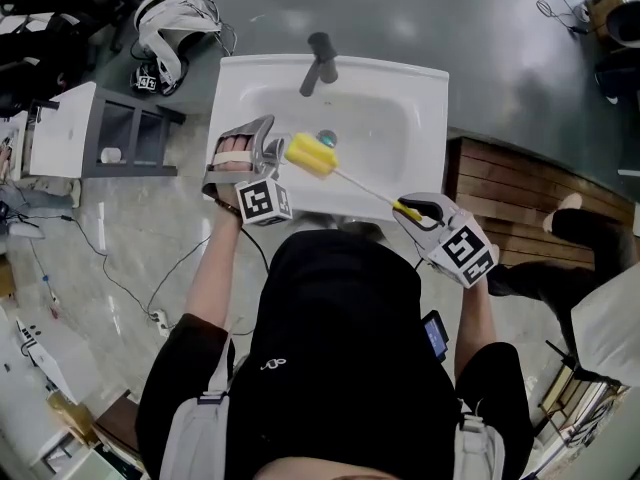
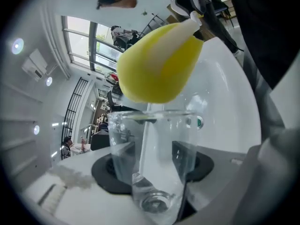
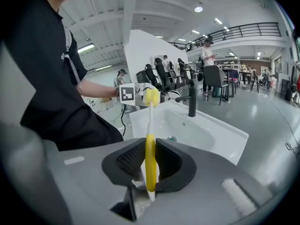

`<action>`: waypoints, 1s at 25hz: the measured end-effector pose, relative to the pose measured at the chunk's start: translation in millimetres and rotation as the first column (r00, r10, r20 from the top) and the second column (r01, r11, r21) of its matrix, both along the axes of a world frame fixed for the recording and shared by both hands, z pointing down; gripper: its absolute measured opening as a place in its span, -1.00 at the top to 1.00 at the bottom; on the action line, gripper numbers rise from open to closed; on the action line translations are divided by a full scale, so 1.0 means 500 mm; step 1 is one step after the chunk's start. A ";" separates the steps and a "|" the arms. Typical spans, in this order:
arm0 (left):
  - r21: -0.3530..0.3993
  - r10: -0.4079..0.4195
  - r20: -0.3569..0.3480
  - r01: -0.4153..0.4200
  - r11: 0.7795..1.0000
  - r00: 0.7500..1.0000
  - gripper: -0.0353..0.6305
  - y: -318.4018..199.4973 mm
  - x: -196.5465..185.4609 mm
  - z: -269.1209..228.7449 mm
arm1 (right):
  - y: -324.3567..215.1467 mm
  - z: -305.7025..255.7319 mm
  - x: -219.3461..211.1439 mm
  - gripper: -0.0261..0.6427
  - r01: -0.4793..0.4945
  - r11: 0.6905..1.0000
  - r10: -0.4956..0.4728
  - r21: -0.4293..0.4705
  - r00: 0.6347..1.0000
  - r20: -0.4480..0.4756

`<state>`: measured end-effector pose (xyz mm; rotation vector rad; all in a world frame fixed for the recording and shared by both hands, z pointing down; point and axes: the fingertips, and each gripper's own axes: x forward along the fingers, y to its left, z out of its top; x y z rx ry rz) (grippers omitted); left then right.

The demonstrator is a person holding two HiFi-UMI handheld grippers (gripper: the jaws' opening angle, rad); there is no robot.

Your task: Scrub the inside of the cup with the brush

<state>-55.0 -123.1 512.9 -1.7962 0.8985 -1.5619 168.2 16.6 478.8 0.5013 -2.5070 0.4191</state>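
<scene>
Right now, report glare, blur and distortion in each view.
Head view: sharp, pale reflections on the floor beyond the sink. Left gripper view: strong fisheye bend, the yellow brush head close and soft, the clear cup distorting the jaws behind it. Right gripper view: fisheye curve, dark corners, brush handle crisp.

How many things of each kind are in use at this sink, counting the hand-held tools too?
cup: 1
brush: 1
grippers: 2, the left gripper and the right gripper
sink: 1
tap: 1
Total: 6
</scene>
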 end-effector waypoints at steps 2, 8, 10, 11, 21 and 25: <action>0.001 0.023 0.018 -0.023 1.000 1.000 0.09 0.002 0.007 0.003 | 0.004 0.003 -0.004 0.72 0.024 1.000 -0.024 0.001 1.000 -0.011; 0.007 0.105 0.088 -0.106 0.994 0.991 0.09 0.007 0.019 0.000 | 0.004 0.003 -0.007 0.72 0.057 0.998 -0.057 0.012 0.997 -0.051; 0.005 0.126 0.106 -0.128 0.992 0.986 0.09 0.011 0.024 -0.001 | 0.004 0.004 -0.005 0.72 0.070 0.997 -0.068 0.019 0.995 -0.071; 0.004 0.136 0.115 -0.137 0.990 0.984 0.09 0.013 0.026 0.000 | 0.004 0.005 -0.003 0.72 0.076 0.997 -0.074 0.020 0.994 -0.082; 0.003 0.191 0.211 -0.196 0.981 0.959 0.09 0.019 0.040 0.002 | 0.003 -0.003 -0.014 0.72 0.115 0.993 -0.116 -0.017 0.985 -0.130; -0.002 0.223 0.254 -0.230 0.973 0.941 0.09 0.024 0.051 0.010 | -0.010 -0.003 -0.032 0.72 0.129 0.992 -0.126 0.006 0.977 -0.170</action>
